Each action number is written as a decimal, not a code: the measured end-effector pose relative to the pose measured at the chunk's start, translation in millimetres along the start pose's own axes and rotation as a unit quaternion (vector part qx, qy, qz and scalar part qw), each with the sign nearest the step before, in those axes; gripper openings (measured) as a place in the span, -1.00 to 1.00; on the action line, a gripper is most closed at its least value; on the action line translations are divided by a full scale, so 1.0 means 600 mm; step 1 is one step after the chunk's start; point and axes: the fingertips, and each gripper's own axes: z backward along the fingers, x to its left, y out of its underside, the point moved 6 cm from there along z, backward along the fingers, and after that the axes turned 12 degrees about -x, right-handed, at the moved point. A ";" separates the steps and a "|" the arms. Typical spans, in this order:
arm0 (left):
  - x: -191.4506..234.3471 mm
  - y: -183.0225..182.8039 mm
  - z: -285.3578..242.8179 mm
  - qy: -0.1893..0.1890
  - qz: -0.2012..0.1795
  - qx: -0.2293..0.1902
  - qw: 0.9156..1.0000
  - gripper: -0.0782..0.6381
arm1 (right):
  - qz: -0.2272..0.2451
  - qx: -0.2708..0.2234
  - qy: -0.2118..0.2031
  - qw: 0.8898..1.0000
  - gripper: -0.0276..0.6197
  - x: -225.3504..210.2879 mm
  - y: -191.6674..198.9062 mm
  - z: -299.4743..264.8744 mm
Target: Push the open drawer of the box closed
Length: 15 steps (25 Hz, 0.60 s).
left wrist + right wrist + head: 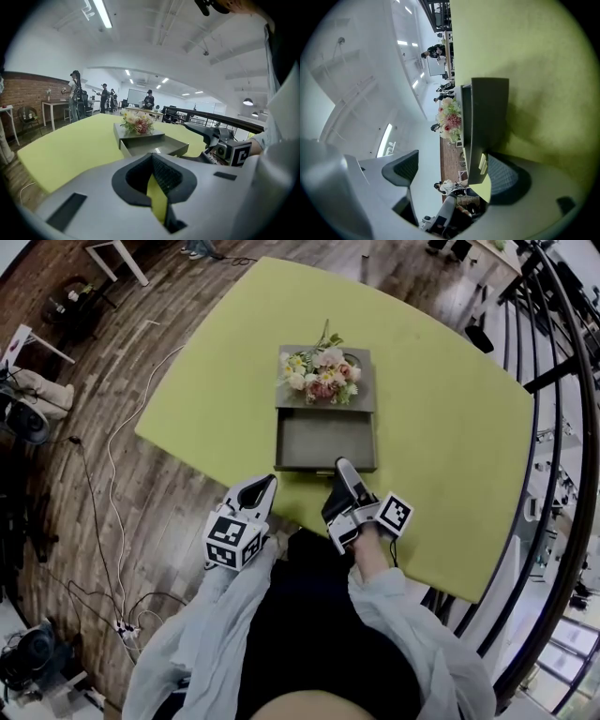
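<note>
The drawer stands pulled out of the grey box toward the person. Its front wall runs crosswise along the near side, so closing it means a straight push away from the body, toward the flowers on the box's top. The right gripper is clearly the nearer one. Its tip sits at the right part of that front wall, touching it or just short of it; I cannot tell which. It points roughly level and is rolled onto its side. Its jaws are spread wide and pinch nothing, with the drawer's front wall rising between them, close to one pad. The left gripper hangs back over the near edge of the counter, left of the drawer and angled slightly down. Its jaws are pressed almost together on nothing.
</note>
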 end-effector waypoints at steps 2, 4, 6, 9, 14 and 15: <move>0.001 -0.001 0.000 -0.002 0.000 0.000 1.000 -0.74 | 0.005 -0.001 0.003 1.000 0.51 -0.002 -0.003 -0.003; 0.003 0.000 -0.001 -0.004 0.000 0.000 1.000 -0.74 | 0.012 0.001 0.007 1.000 0.51 -0.005 -0.004 -0.008; 0.005 0.001 -0.003 -0.005 0.001 0.000 1.000 -0.74 | 0.016 0.002 0.008 1.000 0.53 -0.007 -0.006 -0.013; 0.008 0.002 -0.004 -0.008 0.003 0.002 1.000 -0.74 | 0.012 -0.001 0.007 1.000 0.53 -0.007 -0.009 -0.022; 0.011 0.004 -0.010 -0.008 0.004 0.006 1.000 -0.74 | 0.006 -0.003 0.006 1.000 0.53 -0.008 -0.014 -0.035; 0.012 0.004 -0.012 -0.008 0.005 0.006 1.000 -0.74 | 0.006 -0.003 0.006 1.000 0.53 -0.008 -0.015 -0.037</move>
